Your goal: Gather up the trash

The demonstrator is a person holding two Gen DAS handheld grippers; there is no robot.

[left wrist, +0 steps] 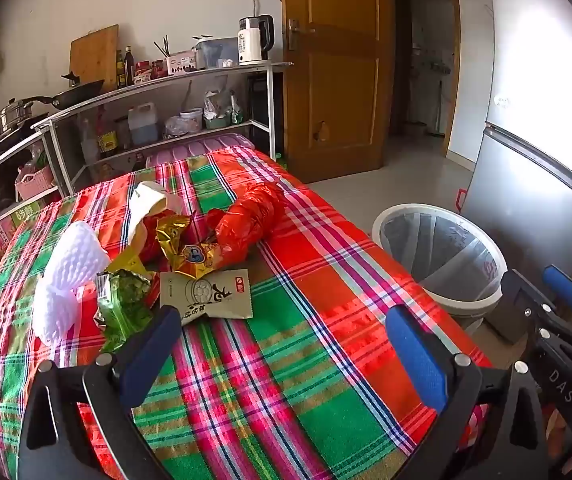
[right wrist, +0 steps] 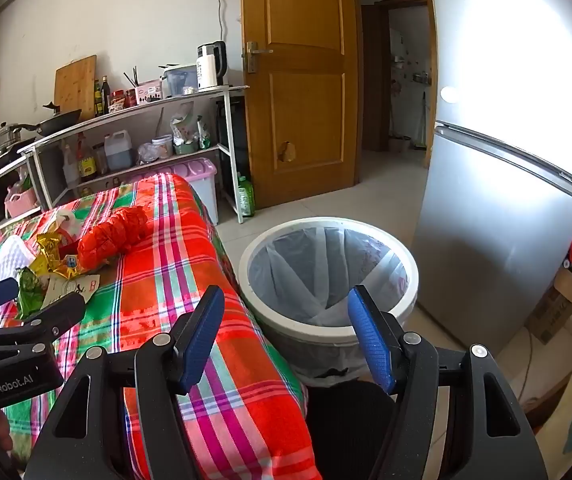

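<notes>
**Trash still heaped, both grippers empty**

The left hand-held gripper [left wrist: 282, 356] hangs wide open over the plaid surface [left wrist: 286, 400], nothing between its jaws. The right hand-held gripper [right wrist: 286, 336] is also open and empty, aimed at the bin [right wrist: 328, 330].

The trash sits left of centre in the left view: foam sheet [left wrist: 70, 276], green wrapper [left wrist: 124, 304], beige packet [left wrist: 206, 292], gold wrapper [left wrist: 184, 248], red bag [left wrist: 250, 220], all touching or overlapping.

Risks, as I judge them: a pinch into the heap may take two pieces and drop one, or snag the cloth. Light wrappers could slip off the edge short of the bin, which stands on the floor just beside the surface.

A fridge [right wrist: 506, 200] crowds the bin's far side; shelves [left wrist: 166, 92] stand behind.
</notes>
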